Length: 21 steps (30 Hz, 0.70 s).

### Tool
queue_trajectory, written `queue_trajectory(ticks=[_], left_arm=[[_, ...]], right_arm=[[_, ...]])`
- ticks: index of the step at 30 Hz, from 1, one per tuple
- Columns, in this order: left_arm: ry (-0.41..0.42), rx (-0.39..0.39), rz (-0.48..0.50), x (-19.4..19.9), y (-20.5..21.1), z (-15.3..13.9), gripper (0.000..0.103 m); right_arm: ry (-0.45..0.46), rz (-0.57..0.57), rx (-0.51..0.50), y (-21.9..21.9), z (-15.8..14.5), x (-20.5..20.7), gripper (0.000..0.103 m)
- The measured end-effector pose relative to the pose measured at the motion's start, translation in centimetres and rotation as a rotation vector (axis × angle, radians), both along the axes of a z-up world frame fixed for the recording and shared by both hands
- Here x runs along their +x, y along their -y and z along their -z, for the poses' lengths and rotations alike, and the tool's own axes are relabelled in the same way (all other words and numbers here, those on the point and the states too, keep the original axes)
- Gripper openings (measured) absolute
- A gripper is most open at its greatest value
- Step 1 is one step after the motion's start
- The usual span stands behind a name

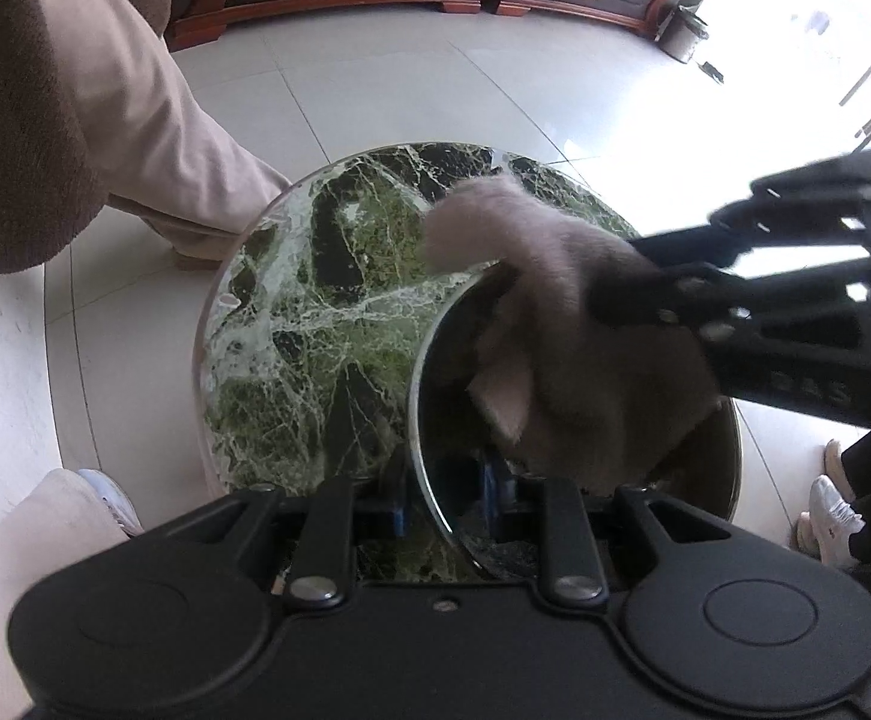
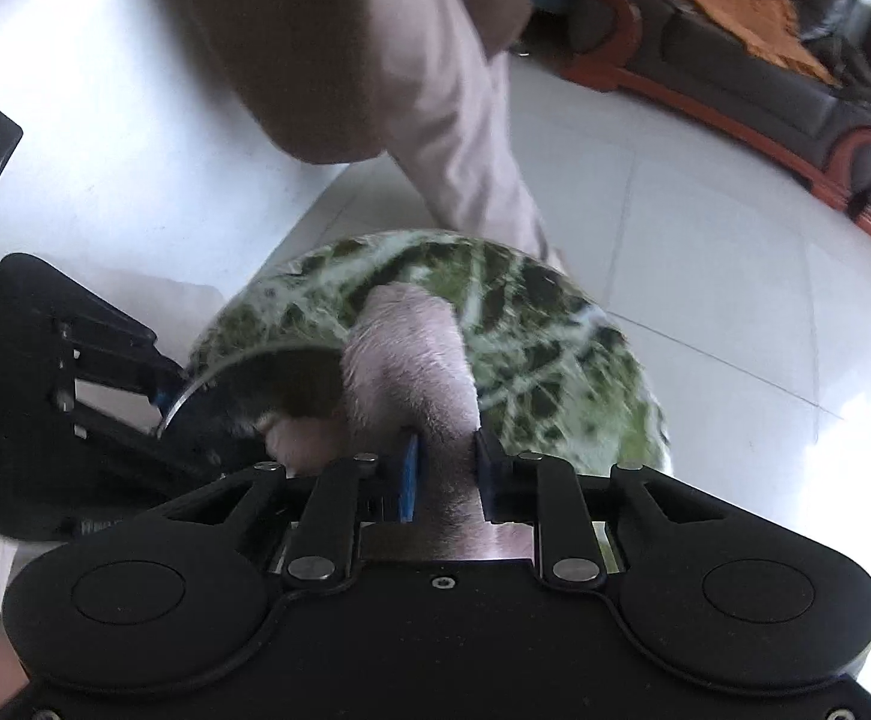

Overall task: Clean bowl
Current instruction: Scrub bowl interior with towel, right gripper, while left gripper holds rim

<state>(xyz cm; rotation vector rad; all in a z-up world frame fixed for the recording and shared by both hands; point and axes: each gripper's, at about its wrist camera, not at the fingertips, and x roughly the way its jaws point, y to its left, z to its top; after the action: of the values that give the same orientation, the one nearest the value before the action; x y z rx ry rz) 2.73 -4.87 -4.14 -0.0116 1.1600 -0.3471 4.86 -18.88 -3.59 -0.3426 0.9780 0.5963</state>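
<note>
On the round marble surface, the left claw pinches the near rim of the bowl, while the right claw pinches a cloth draped into it.

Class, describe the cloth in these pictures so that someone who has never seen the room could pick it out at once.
Find the round green marble table on the pale tiled floor. At its edge stands a shiny metal bowl, and the cloth hangs into it, pinched in the right tool. It is the only soft, fluffy, pinkish-grey thing among hard surfaces.
</note>
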Motion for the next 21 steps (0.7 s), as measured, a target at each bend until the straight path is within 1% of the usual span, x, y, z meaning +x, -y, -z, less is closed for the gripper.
queue_trajectory(ticks=[3,4,5,8,10,12,13,16,17,19,21], left_arm=[[0.002,0.006,-0.002,-0.1,0.1,0.0,0.022],[0.004,0.007,-0.001,-0.1,0.1,0.0,0.022],[0.004,0.006,-0.002,-0.1,0.1,0.0,0.022],[-0.001,-0.003,-0.008,0.0,0.0,0.1,0.022],[-0.003,-0.005,-0.004,0.1,-0.1,0.1,0.022],[-0.002,-0.002,0.003,0.1,0.0,0.1,0.023],[-0.001,0.0,0.006,0.2,0.0,0.1,0.023],[0.007,0.023,0.024,0.2,0.3,0.0,0.025],[0.008,0.027,0.027,0.1,0.4,0.0,0.025],[0.007,0.033,0.032,0.2,0.5,-0.1,0.025],[0.004,0.027,0.031,0.3,0.4,0.0,0.025]], right_arm=[[-0.004,-0.003,0.002,0.2,0.1,0.1,0.019],[-0.009,0.014,0.01,0.7,0.1,-0.1,0.016],[-0.018,0.033,0.02,1.2,0.2,-0.4,0.015],[-0.061,0.11,0.075,3.1,0.5,-1.4,0.015],[-0.07,0.128,0.084,3.6,0.5,-2.4,0.015],[-0.062,0.118,0.057,3.3,0.4,-2.8,0.015],[-0.048,0.1,0.027,2.7,0.3,-2.7,0.015],[-0.017,0.064,-0.016,1.3,-0.1,-1.6,0.015],[-0.013,0.055,-0.02,0.8,-0.1,-1.2,0.019],[-0.017,0.05,-0.01,0.4,0.0,-0.5,0.021],[-0.025,0.057,-0.002,0.5,0.2,-0.4,0.021]])
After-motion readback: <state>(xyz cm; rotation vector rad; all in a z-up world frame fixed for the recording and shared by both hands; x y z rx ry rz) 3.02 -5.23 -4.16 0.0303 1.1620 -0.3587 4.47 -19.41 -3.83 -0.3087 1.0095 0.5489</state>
